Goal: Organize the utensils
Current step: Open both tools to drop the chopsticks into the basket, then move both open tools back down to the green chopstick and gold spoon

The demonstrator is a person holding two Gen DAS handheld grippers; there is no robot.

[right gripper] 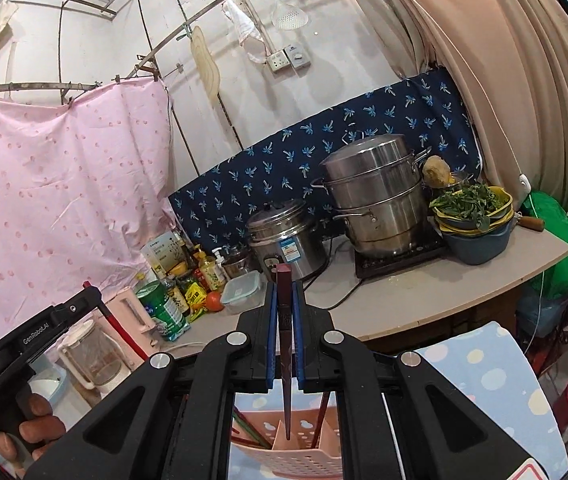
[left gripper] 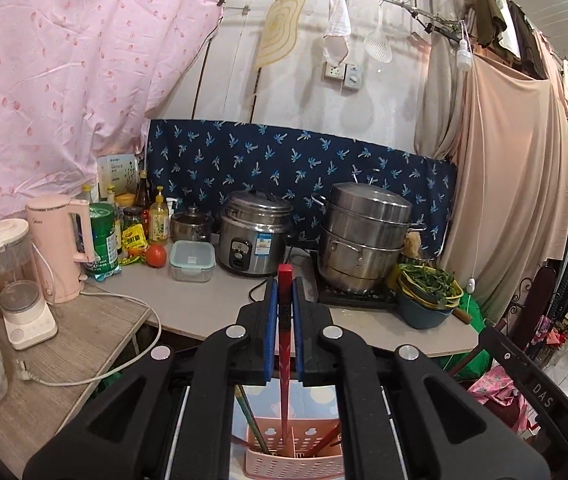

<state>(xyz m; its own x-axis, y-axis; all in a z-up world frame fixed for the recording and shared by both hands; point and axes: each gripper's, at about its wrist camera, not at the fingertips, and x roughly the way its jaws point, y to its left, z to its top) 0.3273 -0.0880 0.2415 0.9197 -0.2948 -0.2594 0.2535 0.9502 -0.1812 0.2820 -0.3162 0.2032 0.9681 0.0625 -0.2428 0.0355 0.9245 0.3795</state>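
Pinching one chopstick each, the left claw holds a red chopstick and the right claw a dark chopstick, tips over the pink basket. Several utensils already stand inside; both sticks remain unreleased.

Makeshift home kitchen corner in a lived-in room. The bench carries a rice cooker, a stacked steel steamer pot on an induction hob, a pink kettle, a blender, sauce bottles, a tomato and a basin of greens. A skimmer hangs on the wall; pink sheet and hanging clothes serve as partitions.
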